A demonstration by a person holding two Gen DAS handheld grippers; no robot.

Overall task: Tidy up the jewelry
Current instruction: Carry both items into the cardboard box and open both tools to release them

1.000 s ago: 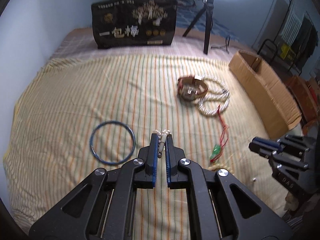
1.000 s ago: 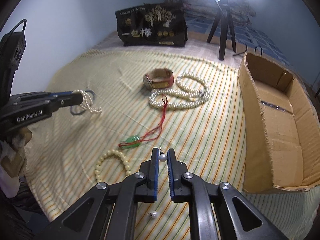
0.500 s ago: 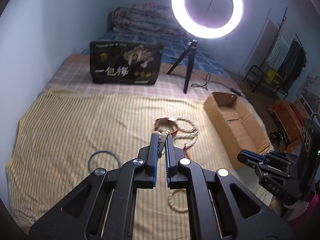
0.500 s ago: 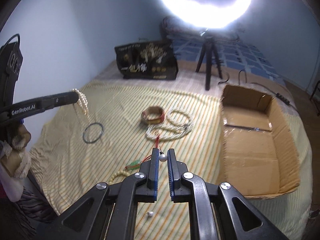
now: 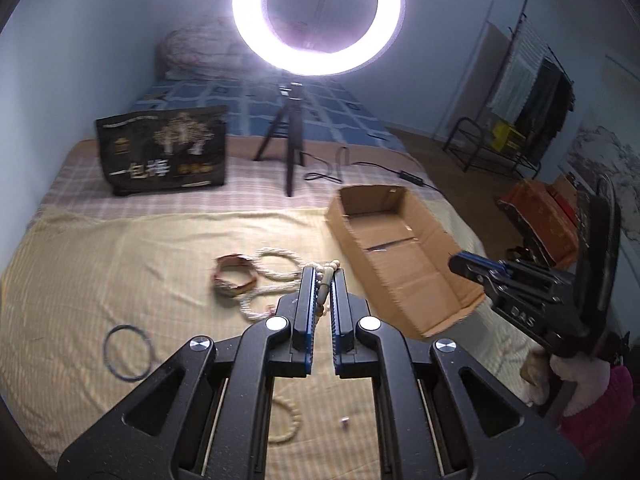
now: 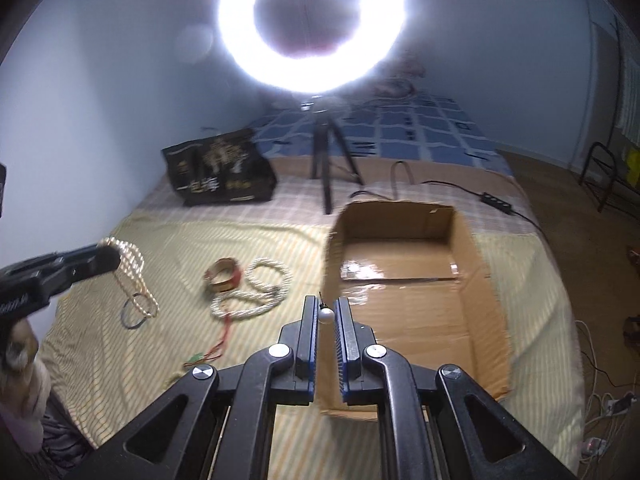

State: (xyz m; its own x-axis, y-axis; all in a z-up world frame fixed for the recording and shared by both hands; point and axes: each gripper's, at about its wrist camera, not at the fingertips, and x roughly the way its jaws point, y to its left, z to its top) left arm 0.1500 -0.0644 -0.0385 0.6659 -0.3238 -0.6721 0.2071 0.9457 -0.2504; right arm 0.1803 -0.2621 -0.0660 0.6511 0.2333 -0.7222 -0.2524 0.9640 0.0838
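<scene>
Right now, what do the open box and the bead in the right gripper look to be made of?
The box looks like plain brown corrugated cardboard, matte, with shiny tape on its floor. The bead held in the right gripper is round, white and glossy, pearl-like; real or imitation cannot be told.

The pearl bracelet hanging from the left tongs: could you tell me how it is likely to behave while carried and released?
The pearl bracelet droops in slack loops below the left tongs, so it is probably floppy and may swing. It looks light, being thin strands of small beads. Released over the cardboard box, it would likely collapse into a heap rather than roll.
</scene>
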